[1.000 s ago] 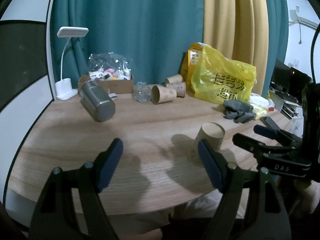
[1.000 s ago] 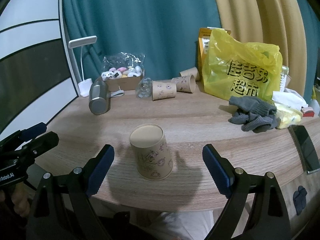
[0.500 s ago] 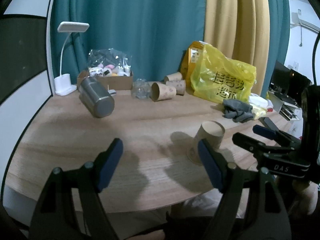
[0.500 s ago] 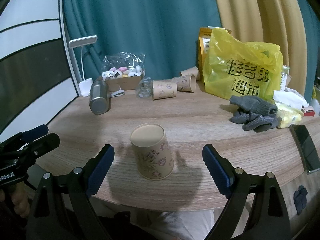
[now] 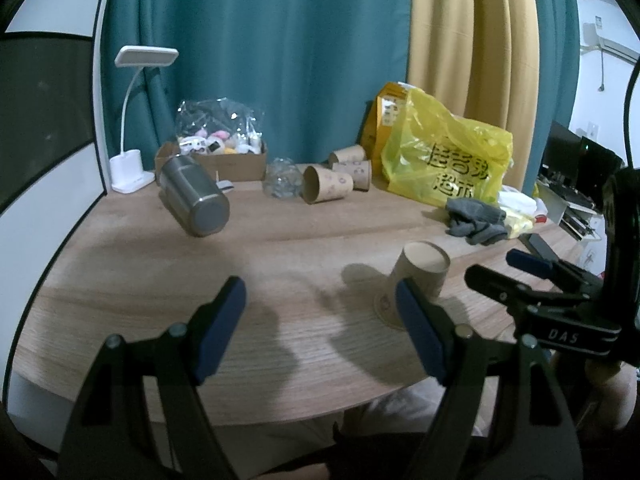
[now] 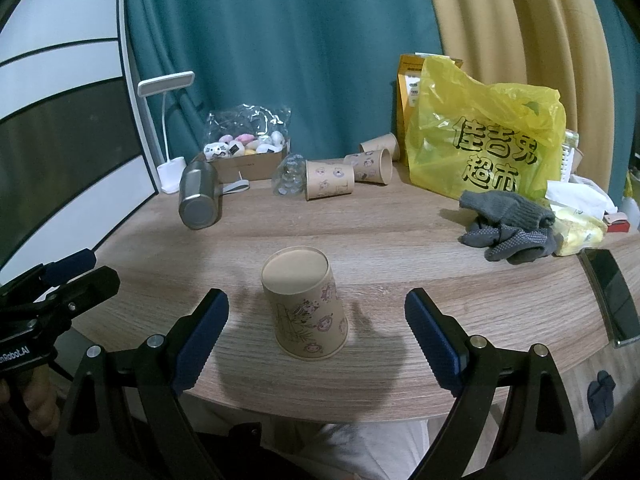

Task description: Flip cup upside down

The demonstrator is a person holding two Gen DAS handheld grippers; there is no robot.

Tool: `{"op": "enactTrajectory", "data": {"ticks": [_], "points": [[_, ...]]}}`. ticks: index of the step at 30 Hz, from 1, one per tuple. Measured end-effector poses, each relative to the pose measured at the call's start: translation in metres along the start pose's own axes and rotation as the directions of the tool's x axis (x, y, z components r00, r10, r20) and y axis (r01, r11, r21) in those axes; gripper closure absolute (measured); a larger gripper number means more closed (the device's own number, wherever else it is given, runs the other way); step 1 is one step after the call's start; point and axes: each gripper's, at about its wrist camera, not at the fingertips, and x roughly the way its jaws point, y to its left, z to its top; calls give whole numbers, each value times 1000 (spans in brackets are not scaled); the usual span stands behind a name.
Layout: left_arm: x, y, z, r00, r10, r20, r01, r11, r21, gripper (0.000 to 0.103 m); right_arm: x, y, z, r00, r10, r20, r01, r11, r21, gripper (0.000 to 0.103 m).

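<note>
Currently the right hand-held gripper (image 6: 316,330) has its jaws spread wide and grips nothing; the paper cup (image 6: 305,303) stands between and just ahead of its blue pads (image 6: 202,338), touching neither. Cup rests mouth-down on the bench (image 6: 400,240), flat base up, near the front edge. Left hand-held gripper (image 5: 320,320) is likewise spread wide and empty, over bare wood to the left of the cup (image 5: 416,284); its right pad overlaps the cup's lower part in the left wrist view, contact not discernible. Further back: a steel tumbler (image 6: 198,194) lying on its side, several paper cups (image 6: 330,178) on their sides beside a crumpled clear wrapper (image 6: 289,178), a cardboard box of small toys (image 6: 244,156), a white desk lamp (image 6: 168,128). To the right, a yellow plastic bag (image 6: 488,136) and grey gloves (image 6: 508,224); a dark phone (image 6: 610,296) lies at the bench's right edge.
</note>
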Motion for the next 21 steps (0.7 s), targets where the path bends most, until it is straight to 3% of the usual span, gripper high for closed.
{"op": "enactTrajectory", "data": {"ticks": [21], "points": [[-2,0,1,1000,-8,7,8,1000,-9,24,0,0,0,1000,0,1,0,1000,2,11]]}}
